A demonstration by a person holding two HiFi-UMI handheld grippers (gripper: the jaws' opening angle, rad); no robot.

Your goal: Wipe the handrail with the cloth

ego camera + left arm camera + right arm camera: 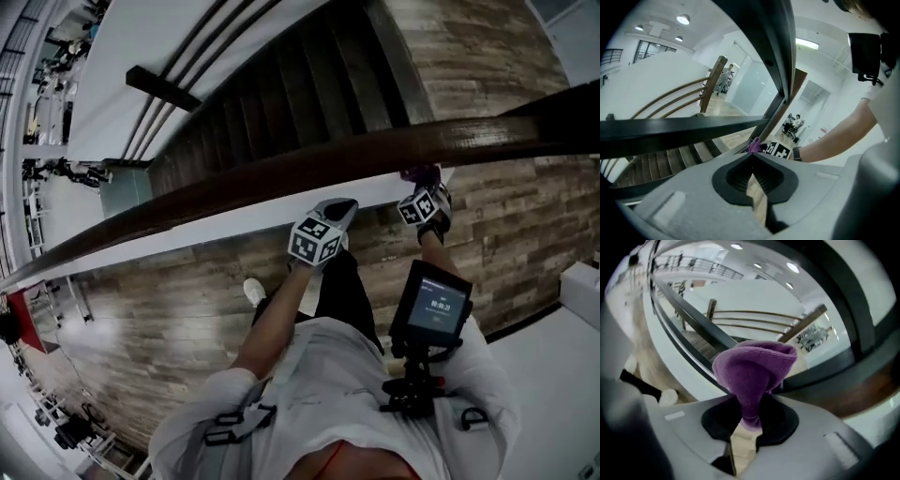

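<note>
The dark wooden handrail (281, 173) runs from lower left to upper right across the head view. My right gripper (424, 187) reaches up to its near edge and is shut on a purple cloth (419, 174). In the right gripper view the cloth (754, 373) bunches up out of the closed jaws of the right gripper (749, 420), with the brown rail (867, 390) just beyond at the lower right. My left gripper (345, 206) is to the left, just below the rail, shut and empty. The left gripper view looks past the left gripper (751, 155) to the cloth (754, 145) against the dark rail (670, 130).
Beyond the rail, dark stairs (309, 84) go down. I stand on a wood-plank floor (169, 319) beside a white ledge (216, 228) under the rail. A screen device (431, 305) hangs at the person's chest. A white box (583, 284) sits at the right.
</note>
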